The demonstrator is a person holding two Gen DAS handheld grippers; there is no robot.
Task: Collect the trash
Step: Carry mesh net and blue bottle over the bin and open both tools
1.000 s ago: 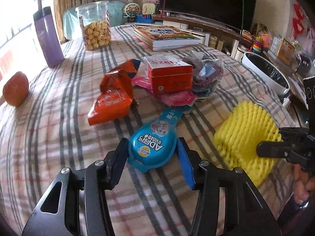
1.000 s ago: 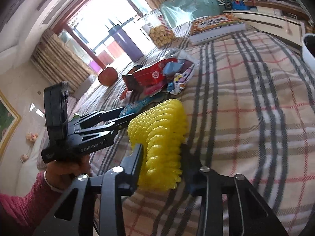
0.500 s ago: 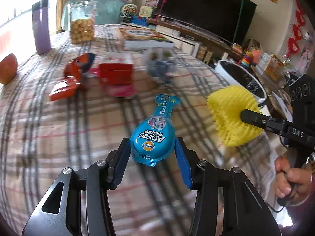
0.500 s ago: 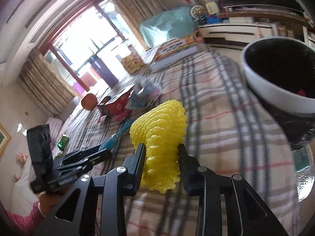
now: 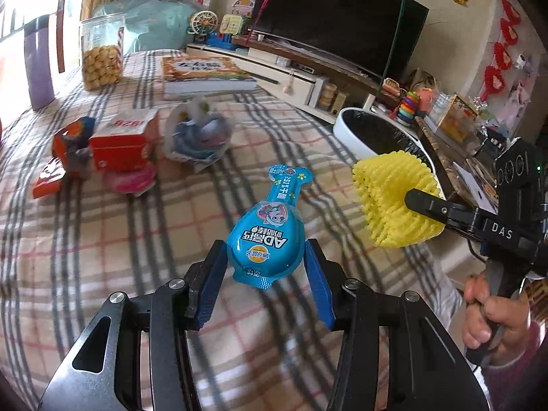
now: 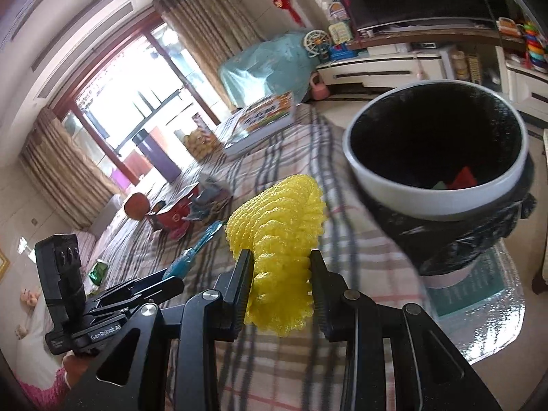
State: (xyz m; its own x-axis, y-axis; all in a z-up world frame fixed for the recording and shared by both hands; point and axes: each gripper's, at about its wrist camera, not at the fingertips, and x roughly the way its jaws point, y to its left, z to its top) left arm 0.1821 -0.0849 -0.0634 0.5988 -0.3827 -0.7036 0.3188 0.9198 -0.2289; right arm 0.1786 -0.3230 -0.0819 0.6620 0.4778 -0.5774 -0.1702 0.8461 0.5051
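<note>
I have one piece of trash in each hand, both lifted clear of the plaid-covered counter [image 5: 102,239] so they can travel to the bin without dragging on the cloth. My left gripper [image 5: 263,270] has its jaws partly closed on the wide, rounded end of the blue snack wrapper [image 5: 270,233]. I hold it there because that bulb fills the jaws. Its long axis runs straight out from the jaws, narrow neck pointing away from me towards the far side of the counter.

My right gripper [image 6: 281,284] pinches the yellow foam fruit net [image 6: 281,236] at its lower part, jaws narrowed enough to squash the soft mesh a little. The net stands up out of the jaws, its ribs fanning upward, tipped toward the white bin [image 6: 373,181] with the black liner, near on the right beside the counter edge. Some scraps already lie inside the bin. More wrappers and a red carton [image 5: 120,147] remain on the counter, so I judge the collecting is partway through.
</note>
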